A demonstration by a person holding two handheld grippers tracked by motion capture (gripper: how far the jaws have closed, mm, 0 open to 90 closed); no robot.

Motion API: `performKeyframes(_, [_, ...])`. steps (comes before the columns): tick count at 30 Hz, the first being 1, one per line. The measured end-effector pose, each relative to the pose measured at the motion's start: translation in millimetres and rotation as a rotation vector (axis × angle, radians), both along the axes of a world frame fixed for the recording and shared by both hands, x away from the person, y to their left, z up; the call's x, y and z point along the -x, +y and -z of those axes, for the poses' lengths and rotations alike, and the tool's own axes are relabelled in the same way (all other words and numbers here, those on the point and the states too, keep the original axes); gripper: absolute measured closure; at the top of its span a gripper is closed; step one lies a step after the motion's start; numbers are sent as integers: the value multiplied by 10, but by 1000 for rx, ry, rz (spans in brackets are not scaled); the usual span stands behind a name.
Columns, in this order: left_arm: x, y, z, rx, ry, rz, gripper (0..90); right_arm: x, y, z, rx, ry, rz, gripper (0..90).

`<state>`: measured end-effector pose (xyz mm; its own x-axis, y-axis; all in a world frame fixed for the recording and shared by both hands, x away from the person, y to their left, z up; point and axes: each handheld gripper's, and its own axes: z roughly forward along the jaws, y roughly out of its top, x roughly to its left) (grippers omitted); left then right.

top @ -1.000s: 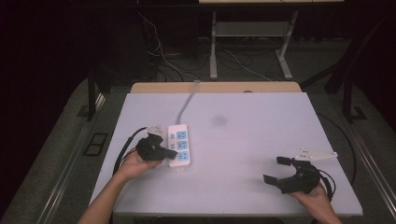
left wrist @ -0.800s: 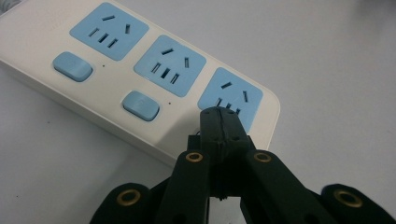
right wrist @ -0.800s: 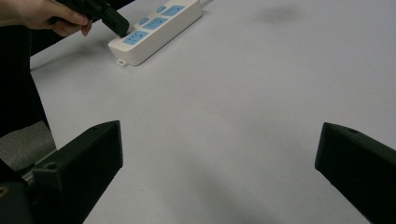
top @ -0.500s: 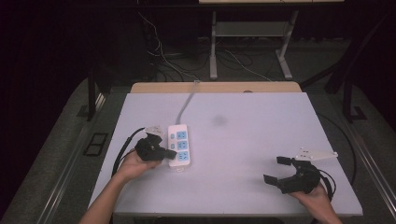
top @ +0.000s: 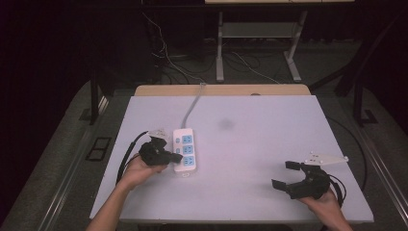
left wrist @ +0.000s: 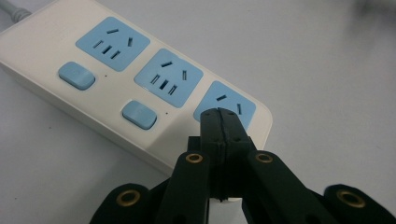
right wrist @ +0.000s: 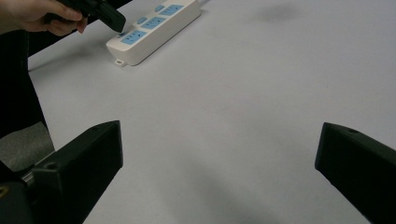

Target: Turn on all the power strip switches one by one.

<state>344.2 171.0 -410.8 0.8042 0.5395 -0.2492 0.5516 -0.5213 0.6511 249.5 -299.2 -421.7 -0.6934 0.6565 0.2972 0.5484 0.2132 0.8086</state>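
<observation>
A white power strip (top: 185,149) with blue sockets and blue switches lies on the left half of the table, its grey cord (top: 192,103) running off the far edge. My left gripper (top: 179,157) is shut with nothing between its jaws. In the left gripper view its tips (left wrist: 222,116) sit over the strip (left wrist: 116,79) at its near end, by the last socket. Whether they touch it I cannot tell. My right gripper (top: 283,174) stands open near the table's front right corner, far from the strip (right wrist: 154,28), with only bare table between its jaws (right wrist: 219,135).
The pale table (top: 250,144) has a wooden strip (top: 221,90) along its far edge. Beyond it are a metal stand (top: 260,43) and loose cables on a dark floor. The left gripper's cable (top: 127,156) loops near the table's left edge.
</observation>
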Motion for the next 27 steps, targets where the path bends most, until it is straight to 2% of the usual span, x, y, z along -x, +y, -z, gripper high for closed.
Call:
performKeyframes(5, [-15,-8,-58,2,-4,7,892,1,1,0,2,-3,2,7])
performKeyframes(7, [-26,-13,-75,-15,-12,13,892,2,0,-1,1,-2,3,7])
performKeyframes(11, [-61,-8,-96,-17,-12,12,892,1,-3,-2,-2,-2,3,7])
performKeyframes(27, [-200,78,-228,-25,-34,-24,892,-1,-8,-2,-3,-3,6,7])
